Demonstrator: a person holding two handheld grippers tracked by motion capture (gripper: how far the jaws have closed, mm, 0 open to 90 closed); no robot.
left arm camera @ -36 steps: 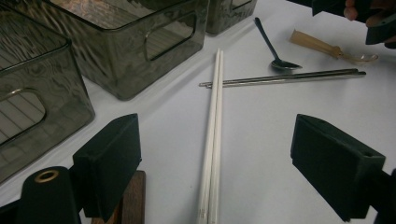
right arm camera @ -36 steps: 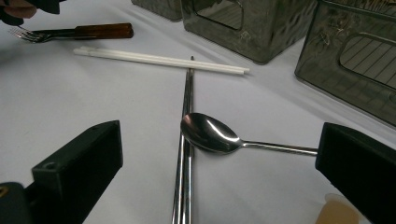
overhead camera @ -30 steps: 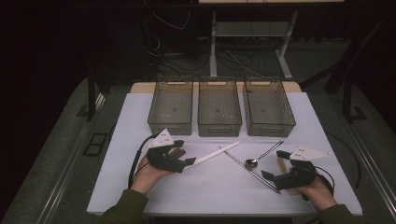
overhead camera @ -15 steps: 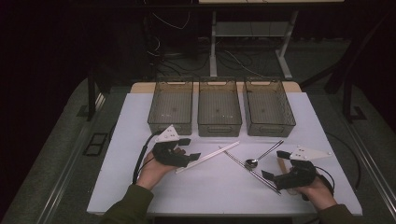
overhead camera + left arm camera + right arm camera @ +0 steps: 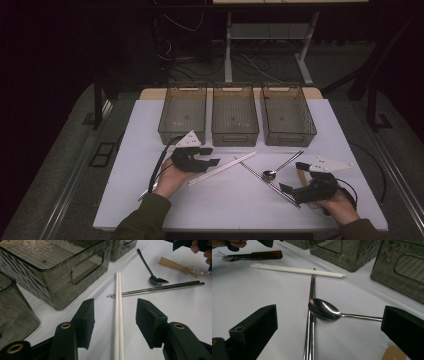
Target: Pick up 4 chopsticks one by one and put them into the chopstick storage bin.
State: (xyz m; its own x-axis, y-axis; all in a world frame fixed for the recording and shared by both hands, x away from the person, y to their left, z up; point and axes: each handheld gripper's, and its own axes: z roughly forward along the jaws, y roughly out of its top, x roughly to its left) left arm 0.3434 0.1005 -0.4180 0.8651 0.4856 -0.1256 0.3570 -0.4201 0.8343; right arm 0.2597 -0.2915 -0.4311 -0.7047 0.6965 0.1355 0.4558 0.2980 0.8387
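A pair of white chopsticks [image 5: 118, 315] lies on the white table and runs straight between my left gripper's [image 5: 115, 308] jaws. Those jaws have just been closing; a gap remains on each side and the pads do not touch the sticks. In the high view the left gripper [image 5: 210, 156] hovers over the near end of the white chopsticks [image 5: 227, 166]. A metal spoon [image 5: 324, 310] rests across a pair of metal chopsticks [image 5: 310, 335]; both lie between the wide-open jaws of my right gripper [image 5: 329, 315], untouched. The right gripper [image 5: 294, 178] sits low at the table's right front.
Three smoky transparent bins [image 5: 235, 116] stand in a row at the back of the table. A fork with a brown handle [image 5: 252, 255] lies by the left hand. A pale wooden utensil [image 5: 180, 267] lies near the right hand.
My left gripper has slid forward along the white chopsticks toward the bins, and its jaws stand narrower than before. The right gripper has stayed where it was.
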